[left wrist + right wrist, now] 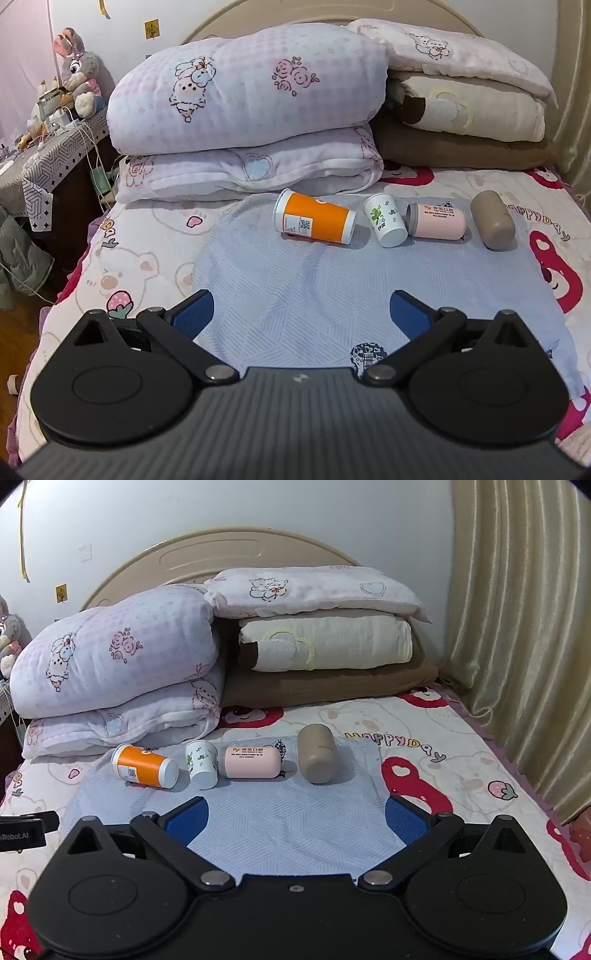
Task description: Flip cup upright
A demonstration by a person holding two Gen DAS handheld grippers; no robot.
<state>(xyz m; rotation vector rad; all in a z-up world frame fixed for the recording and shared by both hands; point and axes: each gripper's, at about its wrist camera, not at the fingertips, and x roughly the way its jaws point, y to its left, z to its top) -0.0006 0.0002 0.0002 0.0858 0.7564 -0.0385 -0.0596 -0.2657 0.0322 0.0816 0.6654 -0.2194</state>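
Observation:
Several cups lie on their sides in a row on a light blue cloth (pixel 295 288) on the bed: an orange paper cup (pixel 314 220), a small white cup with green print (pixel 386 220), a pink cup (pixel 436 221) and a taupe cup (pixel 493 219). They also show in the right wrist view: orange cup (pixel 146 766), white cup (pixel 202 763), pink cup (pixel 251 762), taupe cup (pixel 317 753). My left gripper (pixel 301 314) is open and empty, well short of the cups. My right gripper (pixel 295 818) is open and empty, also short of them.
Folded quilts and pillows (pixel 251 122) are stacked behind the cups against the headboard (pixel 221 554). A cluttered bedside table (pixel 48 147) with a plush rabbit stands left. A curtain (pixel 517 627) hangs on the right. Part of the left gripper (pixel 26 830) shows at the left edge.

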